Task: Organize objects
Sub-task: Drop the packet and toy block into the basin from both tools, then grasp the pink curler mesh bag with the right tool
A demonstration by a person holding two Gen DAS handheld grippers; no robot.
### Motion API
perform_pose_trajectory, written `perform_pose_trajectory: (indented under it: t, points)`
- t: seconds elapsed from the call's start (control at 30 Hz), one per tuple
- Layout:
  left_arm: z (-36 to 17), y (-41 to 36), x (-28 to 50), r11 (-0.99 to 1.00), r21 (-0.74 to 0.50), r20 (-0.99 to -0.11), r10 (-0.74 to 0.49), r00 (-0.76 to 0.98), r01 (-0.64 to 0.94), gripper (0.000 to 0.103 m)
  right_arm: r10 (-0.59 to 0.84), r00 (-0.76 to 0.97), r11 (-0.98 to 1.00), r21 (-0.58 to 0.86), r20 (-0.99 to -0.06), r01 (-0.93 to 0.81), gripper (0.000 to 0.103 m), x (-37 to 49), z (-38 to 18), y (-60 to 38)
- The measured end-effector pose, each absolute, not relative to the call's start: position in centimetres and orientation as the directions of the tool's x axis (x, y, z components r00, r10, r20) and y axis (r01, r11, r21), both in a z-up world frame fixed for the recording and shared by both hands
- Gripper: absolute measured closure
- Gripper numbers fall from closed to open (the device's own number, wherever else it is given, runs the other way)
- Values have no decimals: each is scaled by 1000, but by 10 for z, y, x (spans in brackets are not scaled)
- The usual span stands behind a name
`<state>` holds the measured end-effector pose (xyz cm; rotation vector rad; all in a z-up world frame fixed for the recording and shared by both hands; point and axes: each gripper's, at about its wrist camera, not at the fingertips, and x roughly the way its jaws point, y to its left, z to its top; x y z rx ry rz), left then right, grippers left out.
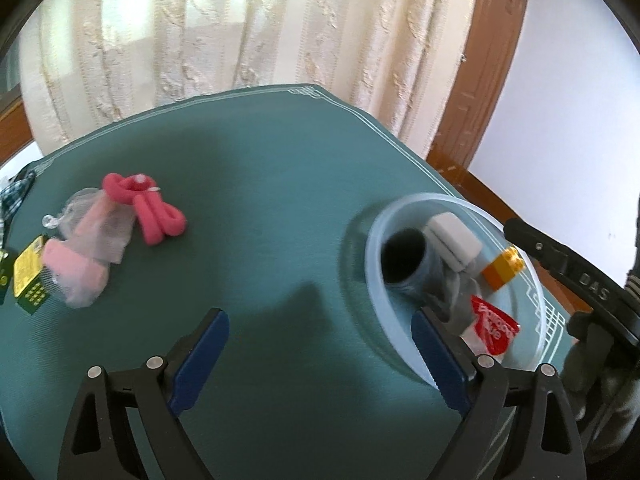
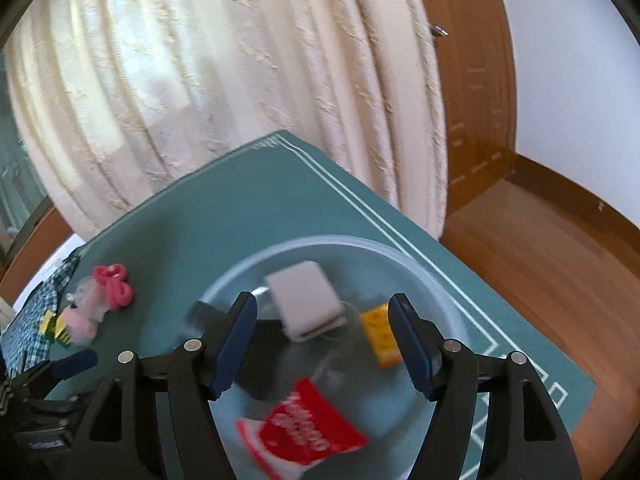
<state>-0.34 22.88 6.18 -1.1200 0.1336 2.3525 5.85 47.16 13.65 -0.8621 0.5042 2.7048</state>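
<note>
A pale blue plastic bowl (image 1: 374,240) sits on the table (image 1: 260,184), which is covered by a teal mat with thin white border lines, and serves as the landmark here. Inside the bowl lie 4 things: a dark cup (image 1: 404,256) tipped on its side with its mouth open toward the bowl's left wall, a white box (image 1: 454,238) leaning against the cup, an orange-yellow toy brick (image 1: 502,268) toward the bowl's right side, and a red-and-white sachet (image 1: 494,330) at the bowl's near side. The left tool (image 1: 320,356) hangs just left of the bowl with its blue-padded fingers spread wide and nothing between them; its right finger overlaps the bowl's near rim in the left wrist view. The right tool (image 2: 324,344) hovers above the bowl, fingers likewise spread apart and empty. Well left of the bowl on the mat lie a pink looped foam item (image 1: 150,208) and, touching it, a pink object in a clear bag (image 1: 84,248) with a yellow-green label card. Cream curtains (image 1: 240,28) hang behind the table.
</note>
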Motion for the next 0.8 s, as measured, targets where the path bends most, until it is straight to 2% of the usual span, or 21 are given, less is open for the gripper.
perform_pose_trajectory:
  t: [0.2, 0.57, 0.8]
  points:
    - [60, 201, -7, -888, -132, -740, 384, -553, -440, 8, 66, -810, -936, 246, -582, -253, 33, 49, 142, 436]
    - [56, 131, -17, -949, -117, -730, 282, -622, -293, 8, -78, -784, -959, 262, -616, -111, 33, 29, 133, 372]
    - [48, 70, -25, -980, -119, -742, 193, -642, -157, 8, -221, -733, -941, 338, -644, -13, 31, 5, 124, 332]
